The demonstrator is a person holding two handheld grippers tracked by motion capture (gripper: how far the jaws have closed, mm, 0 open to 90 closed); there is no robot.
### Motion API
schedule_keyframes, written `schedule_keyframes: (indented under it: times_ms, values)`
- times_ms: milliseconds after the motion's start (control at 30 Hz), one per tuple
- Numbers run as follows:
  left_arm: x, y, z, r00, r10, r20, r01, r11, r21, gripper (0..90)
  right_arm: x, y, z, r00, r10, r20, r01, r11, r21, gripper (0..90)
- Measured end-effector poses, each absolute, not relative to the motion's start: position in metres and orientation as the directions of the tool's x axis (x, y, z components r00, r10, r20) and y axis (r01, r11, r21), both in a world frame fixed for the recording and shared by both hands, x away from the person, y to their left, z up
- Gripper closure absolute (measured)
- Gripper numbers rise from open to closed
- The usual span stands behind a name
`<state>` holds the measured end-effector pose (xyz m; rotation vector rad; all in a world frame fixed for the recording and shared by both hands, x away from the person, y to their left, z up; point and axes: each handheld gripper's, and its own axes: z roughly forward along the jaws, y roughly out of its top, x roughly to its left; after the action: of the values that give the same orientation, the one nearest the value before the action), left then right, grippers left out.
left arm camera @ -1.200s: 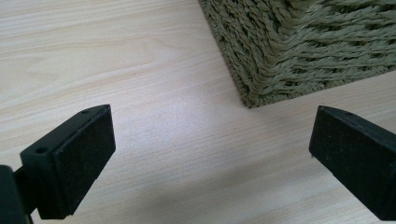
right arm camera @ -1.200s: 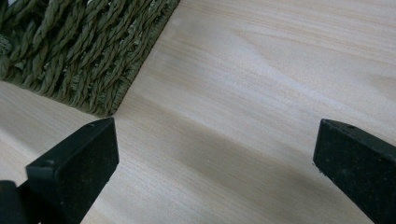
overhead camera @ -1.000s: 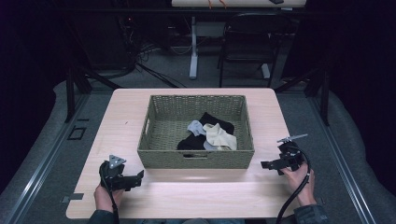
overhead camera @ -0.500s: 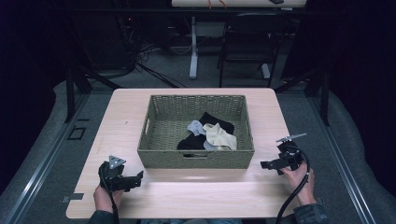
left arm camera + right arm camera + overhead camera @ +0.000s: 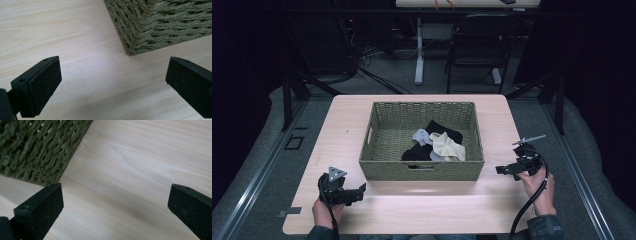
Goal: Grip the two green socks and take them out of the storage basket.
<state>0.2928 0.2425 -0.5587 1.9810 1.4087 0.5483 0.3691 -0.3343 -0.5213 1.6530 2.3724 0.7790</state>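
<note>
While the person's left hand (image 5: 323, 212) rests at the near left corner of the pale wooden table (image 5: 347, 120), the black left gripper (image 5: 360, 192) it holds lies low over the tabletop, jaws spread wide with nothing between them, pointing toward the near left corner of the olive-green woven rectangular basket (image 5: 422, 171). In the left gripper view that basket corner (image 5: 155, 27) stands just beyond the open jaws, apart from them. The basket sits in the middle of the table; inside it, toward its right near part, lies a small heap of socks (image 5: 435, 146) in black, grey and cream, touching one another. Right of the basket, the black right gripper (image 5: 501, 170) hovers near the near right corner, jaws likewise wide apart and empty, held by the right hand (image 5: 539, 187). In the right gripper view the basket's woven wall (image 5: 37, 150) is at upper left.
</note>
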Motion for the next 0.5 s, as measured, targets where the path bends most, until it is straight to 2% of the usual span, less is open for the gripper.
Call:
schedule_keyframes:
  times_ms: [133,500]
  values:
    - [0.292,0.245,-0.559,0.328,0.944,-0.041,0.677,-0.205,0.707,0.1,0.371,-0.342,-0.507,-0.384,0.903,0.195,0.830,0.245,0.501,0.0]
    - [0.292,0.245,-0.562,0.331,0.943,-0.044,0.682,-0.206,0.702,0.1,0.383,-0.331,-0.474,-0.448,0.879,0.163,0.793,0.307,0.526,0.0]
